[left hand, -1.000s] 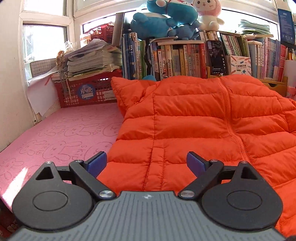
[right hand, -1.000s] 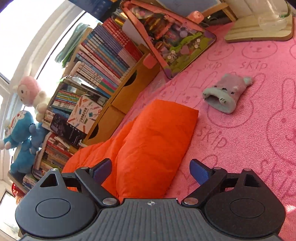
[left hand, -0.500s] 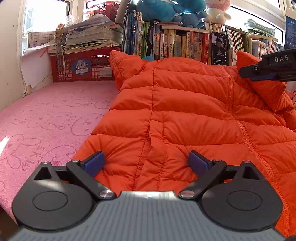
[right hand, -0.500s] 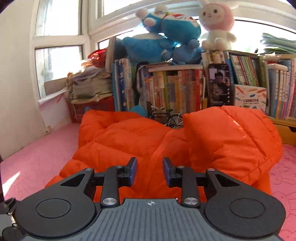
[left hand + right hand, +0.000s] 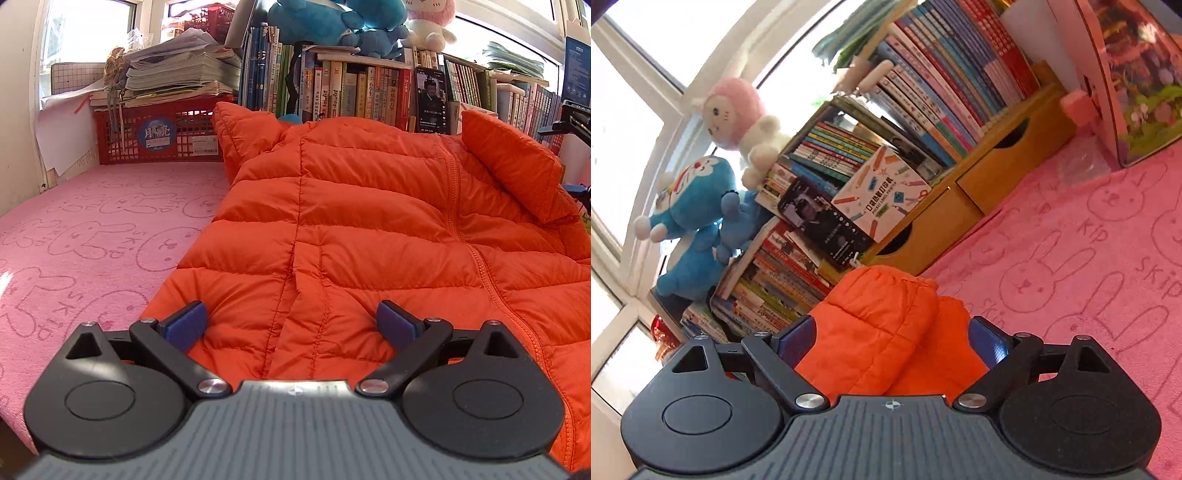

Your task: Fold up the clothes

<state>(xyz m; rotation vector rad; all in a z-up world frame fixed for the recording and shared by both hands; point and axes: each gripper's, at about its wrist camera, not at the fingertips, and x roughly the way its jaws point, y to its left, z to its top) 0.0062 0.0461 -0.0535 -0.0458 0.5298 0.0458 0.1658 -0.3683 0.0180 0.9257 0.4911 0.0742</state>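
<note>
- Orange puffy jacket lay flat on the pink bunny blanket, zipper side up, right in front of the row of books.
- Its right sleeve was folded in over the body of the jacket, and the other sleeve stuck up by the red basket.
- Your left gripper hung low over the bottom edge of the jacket. Its blue pads were spread wide and pinched nothing; the puffy cloth just sat under them.
- Your right gripper had just been opening its jaws. They stood wide apart, with the folded orange sleeve between them, but the pads were not squeezing it.
- Your right gripper also showed as a black bit at the right edge of the left camera's view.
- A blue plush cat and a pink and white plush toy sat on top of the books.
- A phone stood leaning on the books behind the jacket.
- A pile of papers lay on top of the red basket.
</note>
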